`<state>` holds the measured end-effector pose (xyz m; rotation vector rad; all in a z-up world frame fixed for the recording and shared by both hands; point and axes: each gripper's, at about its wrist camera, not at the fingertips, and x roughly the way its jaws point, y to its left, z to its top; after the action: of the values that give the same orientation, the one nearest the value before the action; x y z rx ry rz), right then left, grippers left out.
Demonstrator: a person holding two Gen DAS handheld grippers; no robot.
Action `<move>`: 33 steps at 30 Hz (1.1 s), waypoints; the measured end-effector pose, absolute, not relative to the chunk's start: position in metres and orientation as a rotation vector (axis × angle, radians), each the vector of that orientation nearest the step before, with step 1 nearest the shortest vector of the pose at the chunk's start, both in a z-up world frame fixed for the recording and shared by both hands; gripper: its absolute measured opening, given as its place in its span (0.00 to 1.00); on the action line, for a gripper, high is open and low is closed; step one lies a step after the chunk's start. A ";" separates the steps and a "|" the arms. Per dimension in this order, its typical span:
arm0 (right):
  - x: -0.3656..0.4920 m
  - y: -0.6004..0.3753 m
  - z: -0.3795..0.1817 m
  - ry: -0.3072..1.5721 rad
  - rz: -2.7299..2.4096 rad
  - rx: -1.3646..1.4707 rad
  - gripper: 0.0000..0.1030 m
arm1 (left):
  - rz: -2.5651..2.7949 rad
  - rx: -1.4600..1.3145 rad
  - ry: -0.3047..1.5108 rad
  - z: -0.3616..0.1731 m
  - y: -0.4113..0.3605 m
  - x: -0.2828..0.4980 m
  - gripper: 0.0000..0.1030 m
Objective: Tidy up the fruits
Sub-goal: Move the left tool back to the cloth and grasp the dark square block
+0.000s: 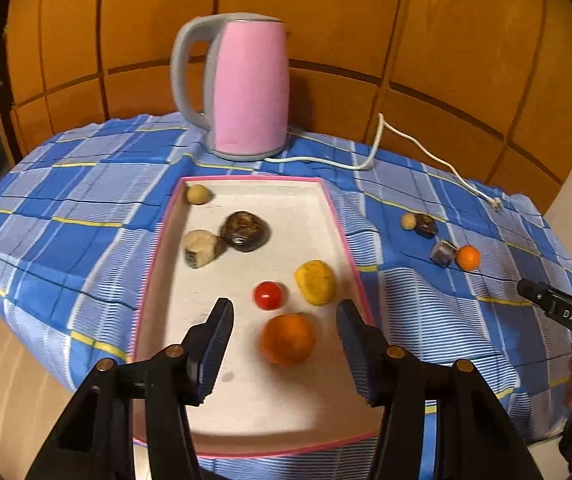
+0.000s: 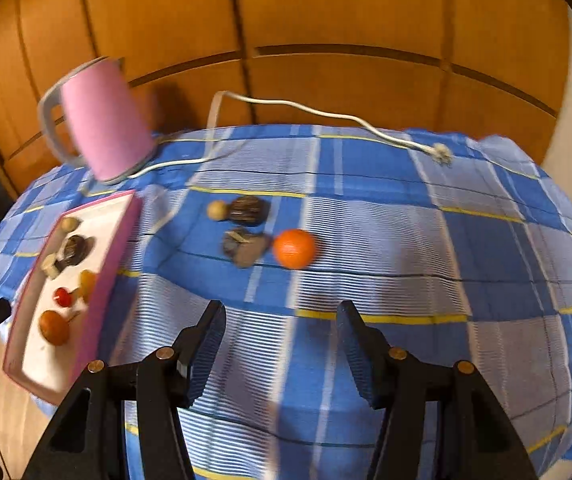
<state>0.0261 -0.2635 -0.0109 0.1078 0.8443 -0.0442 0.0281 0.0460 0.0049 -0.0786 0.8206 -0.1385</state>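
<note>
A white tray with a pink rim (image 1: pixel 153 248) holds an orange fruit (image 1: pixel 288 339), a red tomato (image 1: pixel 268 295), a yellow fruit (image 1: pixel 316 282), a dark brown fruit (image 1: pixel 244 231), a pale cut piece (image 1: pixel 201 248) and a small tan ball (image 1: pixel 197 194). My left gripper (image 1: pixel 284 312) is open above the tray, its jaws either side of the orange fruit. On the cloth lie an orange (image 2: pixel 294 249), a grey-brown piece (image 2: pixel 243 249), a dark fruit (image 2: pixel 247 210) and a tan ball (image 2: pixel 217 210). My right gripper (image 2: pixel 279 314) is open and empty, short of them.
A pink kettle (image 1: pixel 247 88) stands behind the tray, its white cord (image 2: pixel 306 112) trailing across the blue checked tablecloth (image 2: pixel 446 260). A wooden panelled wall (image 1: pixel 326 20) is behind. The tray also shows in the right wrist view (image 2: pixel 105 264), at the left.
</note>
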 end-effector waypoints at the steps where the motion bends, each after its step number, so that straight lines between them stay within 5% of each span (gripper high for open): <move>1: 0.026 -0.269 -0.013 0.848 -0.059 0.121 0.57 | -0.145 -0.072 0.819 0.006 0.043 0.029 0.53; 26: 0.013 -0.309 -0.031 0.892 -0.132 0.197 0.57 | -0.535 0.078 0.927 -0.014 -0.107 0.096 0.52; 33: 0.013 -0.313 -0.034 0.904 -0.122 0.203 0.57 | -0.570 0.093 0.987 -0.033 -0.138 0.132 0.42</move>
<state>0.0134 -0.3126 -0.0339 0.2029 0.9043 -0.1219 0.1322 -0.1383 -0.0327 0.0927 0.9872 -0.5699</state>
